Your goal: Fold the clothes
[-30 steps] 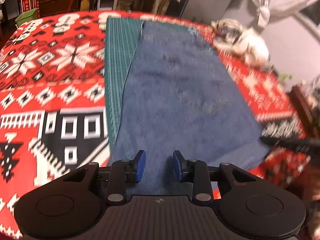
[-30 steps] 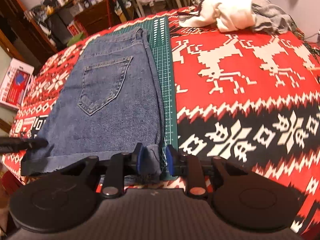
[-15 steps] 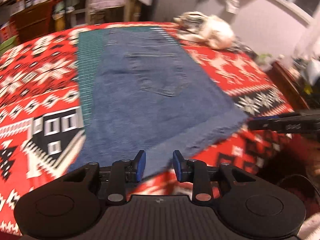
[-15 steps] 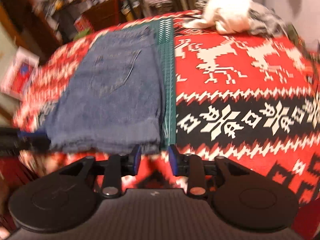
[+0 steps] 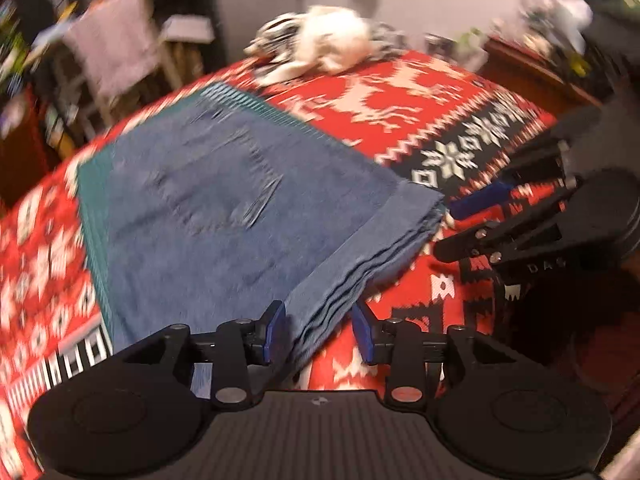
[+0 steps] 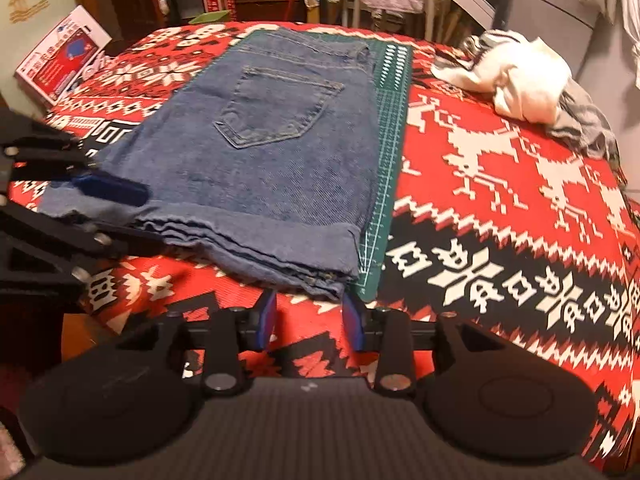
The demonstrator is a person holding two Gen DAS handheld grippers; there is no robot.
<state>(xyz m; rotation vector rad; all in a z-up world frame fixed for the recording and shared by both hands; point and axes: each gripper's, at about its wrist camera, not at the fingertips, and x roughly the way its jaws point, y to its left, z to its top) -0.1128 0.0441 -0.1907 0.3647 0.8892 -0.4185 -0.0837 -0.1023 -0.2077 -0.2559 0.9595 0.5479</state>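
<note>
Writing: "DAS" on your right gripper (image 5: 476,216) body.
Your left gripper (image 5: 318,330): spread, astride denim shorts (image 6: 272,152) hem.
Your right gripper: spread, hem just ahead.
Blanket (image 6: 500,208): open rightward.

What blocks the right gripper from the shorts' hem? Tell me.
Nothing visible. The right gripper is open, with the hem corner of the denim shorts directly ahead; only bare patterned blanket lies between. The left gripper sits at the hem's far corner.

1. The left tool (image 5: 320,332) has a black ribbed body, two round black discs, silver screws and blue finger pads (image 5: 274,332).
2. The right tool (image 6: 309,316) matches it; white letters "DAS" mark its side.
</note>
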